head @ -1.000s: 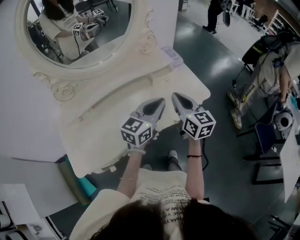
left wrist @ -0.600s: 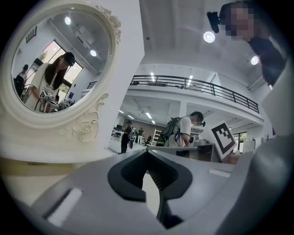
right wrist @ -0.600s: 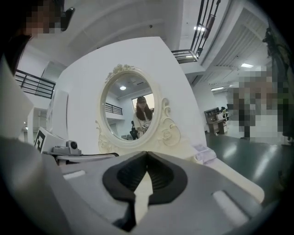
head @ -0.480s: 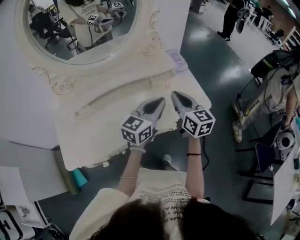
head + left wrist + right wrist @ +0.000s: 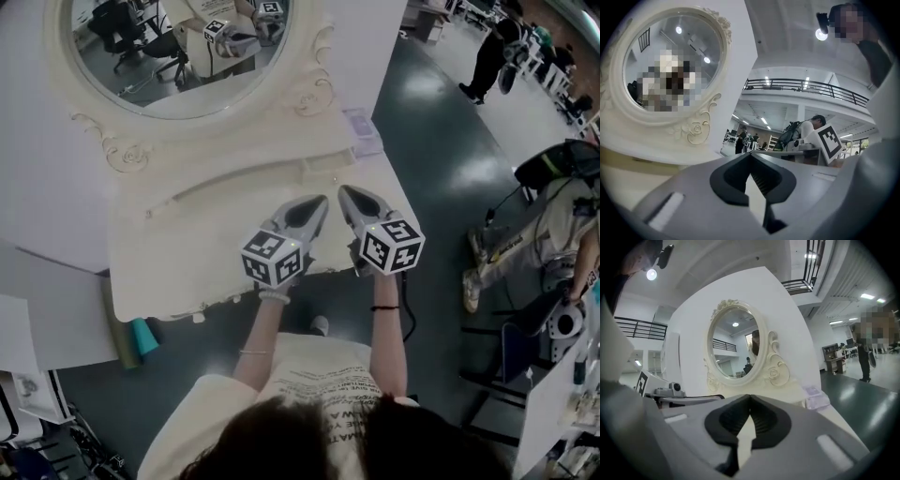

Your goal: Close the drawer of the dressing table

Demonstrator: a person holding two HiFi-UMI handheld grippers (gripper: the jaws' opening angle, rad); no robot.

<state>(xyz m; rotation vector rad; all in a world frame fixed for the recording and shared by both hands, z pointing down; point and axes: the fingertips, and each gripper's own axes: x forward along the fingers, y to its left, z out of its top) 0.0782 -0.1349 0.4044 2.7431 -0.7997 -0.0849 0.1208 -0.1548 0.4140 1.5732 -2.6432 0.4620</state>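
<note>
Fingers (image 5: 729,180) of the left gripper (image 5: 322,201) are seen pressed tip to tip with nothing pinched. The right gripper (image 5: 344,191) is matched to it, its fingers (image 5: 723,423) closed and empty. Both grippers are held side by side over the front edge of the dressing table (image 5: 187,253), toward its right front corner, and are pointed at the oval mirror (image 5: 178,56).

The drawer is taken to sit under that front edge, beneath the grippers, but it is shown in no view.

For a clean close, the shut tips are best used as blunt pushers. They would need to be lowered onto the drawer front and set either side of its middle. An even, straight push toward the mirror is called for, so that the drawer is not skewed on its runners. The last stretch should be eased so that the pale lilac packet (image 5: 362,131) at the back right corner is not jolted.

Much is hidden:
- The drawer front is covered by the tabletop's overhang and by the grippers, so how far out it stands cannot be judged.
- Any contact with the drawer cannot be told.
- Small bumps (image 5: 199,317) under the front edge may be knobs or carving; that cannot be settled.
- In both gripper views only the mirror and a sliver of cream tabletop behind the tips are shown.
</note>
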